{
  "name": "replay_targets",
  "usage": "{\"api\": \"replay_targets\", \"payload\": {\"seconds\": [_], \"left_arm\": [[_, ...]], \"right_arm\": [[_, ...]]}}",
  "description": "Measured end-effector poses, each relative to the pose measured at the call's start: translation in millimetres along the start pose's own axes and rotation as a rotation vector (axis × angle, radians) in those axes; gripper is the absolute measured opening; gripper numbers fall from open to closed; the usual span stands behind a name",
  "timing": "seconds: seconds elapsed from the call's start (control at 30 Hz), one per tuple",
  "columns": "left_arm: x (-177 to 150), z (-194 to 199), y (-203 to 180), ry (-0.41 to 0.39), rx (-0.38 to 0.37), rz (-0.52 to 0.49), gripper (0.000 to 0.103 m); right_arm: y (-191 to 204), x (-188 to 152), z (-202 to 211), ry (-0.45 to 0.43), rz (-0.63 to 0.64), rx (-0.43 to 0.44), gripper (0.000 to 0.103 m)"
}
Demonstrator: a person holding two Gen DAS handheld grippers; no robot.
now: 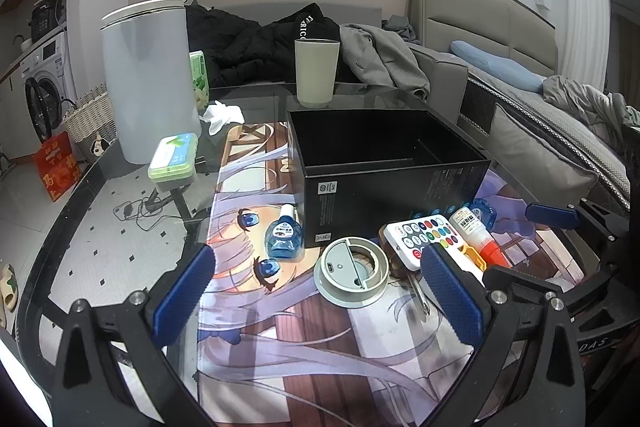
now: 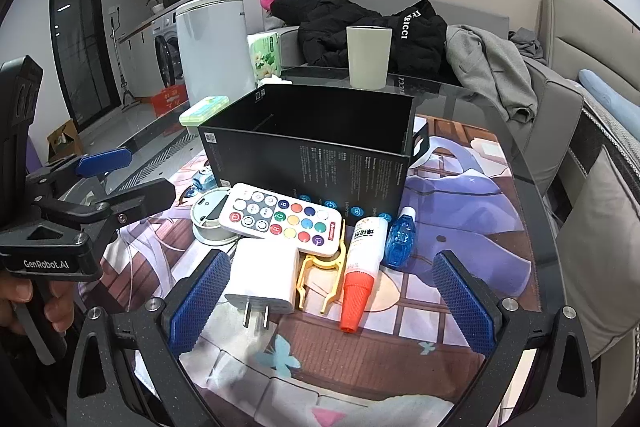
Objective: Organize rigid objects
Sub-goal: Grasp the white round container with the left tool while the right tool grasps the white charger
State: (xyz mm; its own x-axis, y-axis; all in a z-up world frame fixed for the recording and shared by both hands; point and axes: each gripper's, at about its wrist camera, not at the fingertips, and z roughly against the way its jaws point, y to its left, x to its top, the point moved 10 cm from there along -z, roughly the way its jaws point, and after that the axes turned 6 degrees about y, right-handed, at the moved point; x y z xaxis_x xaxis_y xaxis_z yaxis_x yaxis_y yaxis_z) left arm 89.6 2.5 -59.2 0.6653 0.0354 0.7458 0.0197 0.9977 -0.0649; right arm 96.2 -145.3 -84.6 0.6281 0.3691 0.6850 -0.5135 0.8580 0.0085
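Both grippers hovered over the patterned mat (image 2: 460,187) with fingers spread wide and nothing between them, and the black box (image 2: 316,139) stood open and, as far as its dark inside showed, empty at the far side of the clutter. Nearest the right gripper (image 2: 328,303) lay the white charger (image 2: 266,277), just ahead of its left pad, prongs pointing near, toward the camera; the glue bottle (image 2: 362,267) lay closer to the middle of the gap, its long axis running near to far with the red cap nearest. A yellow clip (image 2: 320,267) sat between those two, partly under the remote (image 2: 282,221), which rested slanted across the round grey lid (image 2: 208,219). A blue bottle (image 2: 400,243) lay just right of the glue. The left gripper (image 1: 320,291) sat lower and to the left, the lid (image 1: 352,271) straight ahead between its pads and a second blue bottle (image 1: 284,233) far-left of it, touching the box's near corner. By my judgement the right gripper was better placed for the glue or charger, and its frame looked level, pointed slightly down at the mat.
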Motion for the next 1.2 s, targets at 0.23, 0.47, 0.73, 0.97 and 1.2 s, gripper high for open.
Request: {"api": "replay_targets", "payload": {"seconds": [0.23,0.47,0.73,0.97,1.2], "left_arm": [[4.7,-6.5,8.0,0.017,0.011,-0.004,0.103],[2.1,-13.8,10.0,0.041,-0.001,-0.013,0.103],[-2.1,-22.4,3.2,0.077,-0.021,-0.040,0.102],[-3.3,-26.7,-0.5,0.092,-0.030,-0.057,0.102],[-10.2,-36.7,-2.4,0.136,-0.054,-0.071,0.085]], "right_arm": [[1.6,0.1,-9.2,0.040,0.008,0.011,0.103],[12.7,0.4,-16.0,0.057,0.041,0.050,0.096],[23.8,-0.5,-20.8,0.072,0.062,0.081,0.087],[40.8,-5.3,-30.6,0.105,0.108,0.128,0.068],[52.6,-7.5,-39.8,0.130,0.144,0.141,0.061]]}}
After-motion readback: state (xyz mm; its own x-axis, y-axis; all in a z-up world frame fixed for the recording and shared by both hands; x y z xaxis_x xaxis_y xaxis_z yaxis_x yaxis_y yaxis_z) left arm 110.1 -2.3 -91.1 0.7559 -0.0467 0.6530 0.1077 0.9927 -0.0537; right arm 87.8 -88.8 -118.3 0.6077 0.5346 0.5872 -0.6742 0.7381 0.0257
